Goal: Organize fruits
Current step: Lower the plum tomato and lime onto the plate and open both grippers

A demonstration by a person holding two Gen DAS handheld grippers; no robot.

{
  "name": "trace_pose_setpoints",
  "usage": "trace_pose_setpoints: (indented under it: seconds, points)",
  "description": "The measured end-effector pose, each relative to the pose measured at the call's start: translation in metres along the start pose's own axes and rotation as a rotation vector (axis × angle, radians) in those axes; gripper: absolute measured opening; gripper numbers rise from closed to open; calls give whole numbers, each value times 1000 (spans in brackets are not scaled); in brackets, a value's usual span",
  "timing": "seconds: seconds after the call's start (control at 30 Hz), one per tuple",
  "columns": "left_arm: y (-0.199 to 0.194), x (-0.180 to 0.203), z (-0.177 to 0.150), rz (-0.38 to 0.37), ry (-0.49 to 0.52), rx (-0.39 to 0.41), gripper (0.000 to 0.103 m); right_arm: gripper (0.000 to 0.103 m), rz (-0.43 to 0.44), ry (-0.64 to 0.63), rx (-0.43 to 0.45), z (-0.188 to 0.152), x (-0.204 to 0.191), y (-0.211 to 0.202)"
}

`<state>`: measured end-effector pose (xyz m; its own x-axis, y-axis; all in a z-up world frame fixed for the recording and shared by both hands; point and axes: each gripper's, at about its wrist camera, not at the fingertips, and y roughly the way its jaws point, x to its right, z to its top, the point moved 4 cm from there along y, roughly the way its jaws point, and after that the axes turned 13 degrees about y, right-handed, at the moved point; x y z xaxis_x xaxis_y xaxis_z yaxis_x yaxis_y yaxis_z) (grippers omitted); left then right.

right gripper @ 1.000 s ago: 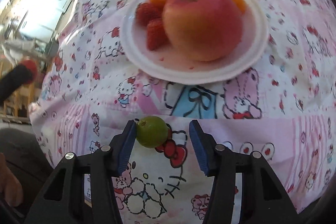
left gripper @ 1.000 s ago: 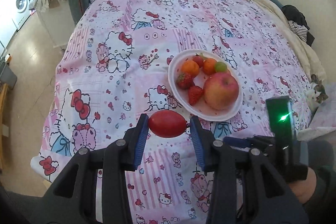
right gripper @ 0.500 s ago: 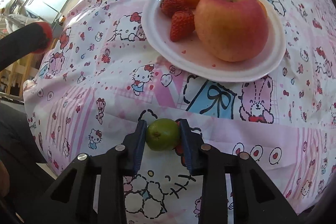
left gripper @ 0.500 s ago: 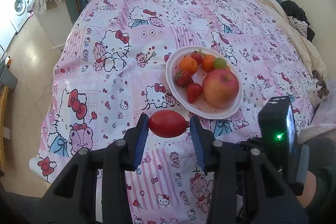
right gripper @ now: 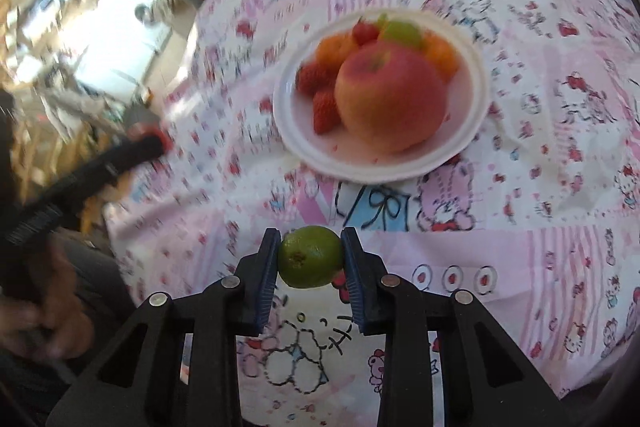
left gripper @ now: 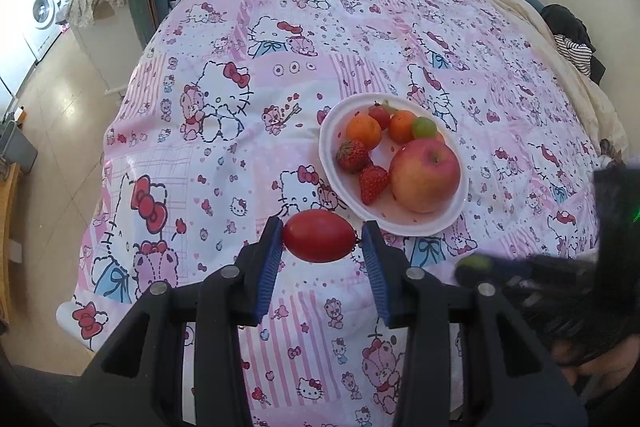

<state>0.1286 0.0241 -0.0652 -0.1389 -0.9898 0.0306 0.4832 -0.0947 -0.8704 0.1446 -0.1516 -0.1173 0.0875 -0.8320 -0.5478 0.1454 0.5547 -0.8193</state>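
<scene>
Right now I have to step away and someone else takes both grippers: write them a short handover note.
Left gripper: shut on the red oval tomato, held above the bedspread just short of the plate.
Right gripper: shut on the green lime, also in the air on the near side of the plate.
On the plate: apple, two strawberries, two oranges, a small red fruit and a green one.
Left to do: set the tomato and lime on the plate; open space is on its near-left side.
</scene>
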Motion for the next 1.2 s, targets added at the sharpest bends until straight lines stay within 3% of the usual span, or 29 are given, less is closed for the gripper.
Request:
trace_pose_setpoints:
  seconds: [0.2,0.5,0.77,0.93,1.2]
  points:
    - [6,7,10,-17,12,-11,36,33,105,102,93,38,11,-44]
    - [19,23,52,-26,71,7,36,33,83,82,185,111,9,-66]
    - [83,24,94,-70,54,-42,36,33,14,167,140,140,50,-26]
    - [120,31,98,-108,48,-88,36,33,-48,179,101,140,69,-7]
    - [143,33,101,-117,43,-118,36,33,-56,214,39,141,82,19]
